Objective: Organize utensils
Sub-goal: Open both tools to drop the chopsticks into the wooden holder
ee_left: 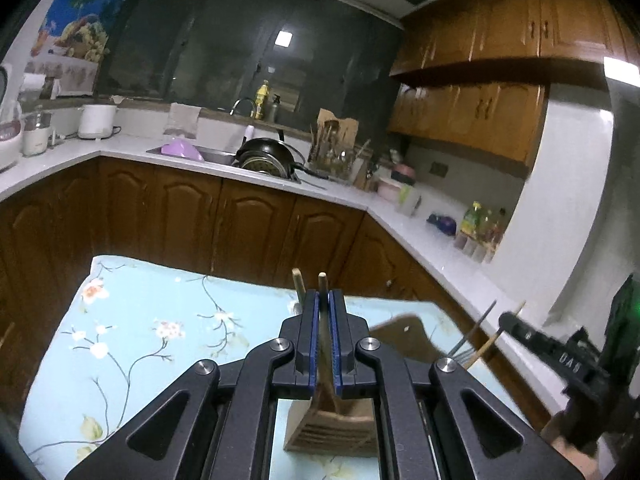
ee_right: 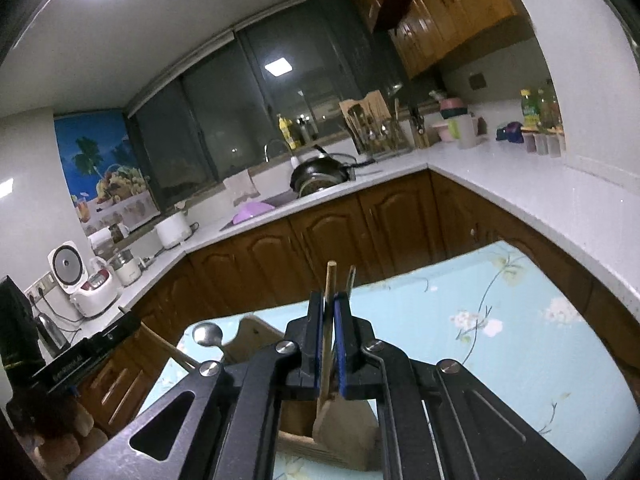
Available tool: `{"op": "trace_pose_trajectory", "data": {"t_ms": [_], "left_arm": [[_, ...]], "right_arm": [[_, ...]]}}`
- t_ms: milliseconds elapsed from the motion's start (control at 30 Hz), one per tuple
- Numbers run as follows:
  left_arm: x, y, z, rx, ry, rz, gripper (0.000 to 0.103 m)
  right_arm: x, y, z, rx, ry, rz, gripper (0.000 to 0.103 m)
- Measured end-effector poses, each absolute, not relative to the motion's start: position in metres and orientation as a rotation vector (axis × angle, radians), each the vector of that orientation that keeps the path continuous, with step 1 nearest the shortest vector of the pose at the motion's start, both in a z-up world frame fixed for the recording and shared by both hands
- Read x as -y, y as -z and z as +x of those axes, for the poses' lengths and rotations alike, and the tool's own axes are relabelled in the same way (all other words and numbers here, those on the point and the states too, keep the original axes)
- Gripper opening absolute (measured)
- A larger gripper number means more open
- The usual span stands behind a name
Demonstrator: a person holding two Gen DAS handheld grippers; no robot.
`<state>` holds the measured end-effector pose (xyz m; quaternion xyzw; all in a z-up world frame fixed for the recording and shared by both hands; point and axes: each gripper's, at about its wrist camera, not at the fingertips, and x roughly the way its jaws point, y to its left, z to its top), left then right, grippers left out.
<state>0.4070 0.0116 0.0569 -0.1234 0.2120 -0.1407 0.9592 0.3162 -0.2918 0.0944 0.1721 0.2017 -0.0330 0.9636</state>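
Note:
My left gripper (ee_left: pixel 324 300) is shut on a wooden utensil handle (ee_left: pixel 322 282) that runs down into a wooden holder (ee_left: pixel 332 432) on the floral cloth. A second wooden handle (ee_left: pixel 298 284) stands just left of it. My right gripper (ee_right: pixel 330 300) is shut on a wooden spatula (ee_right: pixel 329 280); its blade (ee_right: pixel 326 420) hangs over the wooden holder (ee_right: pixel 344 440). A thin metal handle (ee_right: pixel 351 276) stands beside it. A metal spoon (ee_right: pixel 208 334) and a wooden board (ee_right: pixel 252 340) show to the left. The right gripper body (ee_left: pixel 560 360) shows in the left wrist view.
A table with a light blue floral cloth (ee_left: pixel 140 340) stands before brown cabinets (ee_left: pixel 240 224). The white counter (ee_left: pixel 420 232) carries a sink with a black pan (ee_left: pixel 268 156), a utensil rack (ee_left: pixel 336 148), bottles (ee_left: pixel 480 224) and a rice cooker (ee_right: pixel 84 280).

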Motion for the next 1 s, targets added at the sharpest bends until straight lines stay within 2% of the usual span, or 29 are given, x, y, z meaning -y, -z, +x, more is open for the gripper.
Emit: {"op": "trace_pose_trajectory", "data": {"t_ms": [300,433,467,500,533,567,667,700,733,800,833,1000], "left_arm": [[-0.019,-0.074,0.400,-0.420,0.288,-0.235,0.004],[-0.016,-0.075,0.398,-0.440,0.287,-0.203,0.005],[-0.017,-0.077,0.399,-0.451,0.293,-0.212,0.008],[-0.018,-0.079,0.398,-0.455,0.297,-0.222,0.011],[-0.020,-0.082,0.395,-0.454,0.295,-0.232,0.022],[-0.023,-0.084,0.391,-0.443,0.293,-0.242,0.035],[-0.027,-0.089,0.378,-0.426,0.277,-0.244,0.052],[-0.028,-0.089,0.374,-0.432,0.270,-0.245,0.055],[-0.029,-0.088,0.369,-0.429,0.275,-0.248,0.061],[-0.033,-0.088,0.358,-0.428,0.272,-0.257,0.070],[-0.035,-0.088,0.351,-0.430,0.253,-0.257,0.079],[-0.039,-0.083,0.316,-0.458,0.194,-0.230,0.091]], "right_arm": [[0.297,-0.096,0.321,-0.437,0.058,0.368,0.006],[0.304,-0.096,0.321,-0.440,0.044,0.410,0.014],[0.307,-0.096,0.319,-0.437,0.033,0.424,0.026],[0.309,-0.097,0.317,-0.428,0.024,0.438,0.047],[0.312,-0.100,0.311,-0.408,0.017,0.455,0.062],[0.314,-0.102,0.306,-0.387,0.015,0.463,0.066],[0.319,-0.108,0.295,-0.357,0.013,0.469,0.075],[0.319,-0.109,0.293,-0.356,0.010,0.472,0.084],[0.321,-0.110,0.289,-0.355,0.007,0.480,0.089],[0.322,-0.110,0.281,-0.355,0.002,0.489,0.091],[0.322,-0.110,0.277,-0.359,-0.001,0.491,0.093],[0.318,-0.105,0.251,-0.403,-0.004,0.490,0.094]]}}
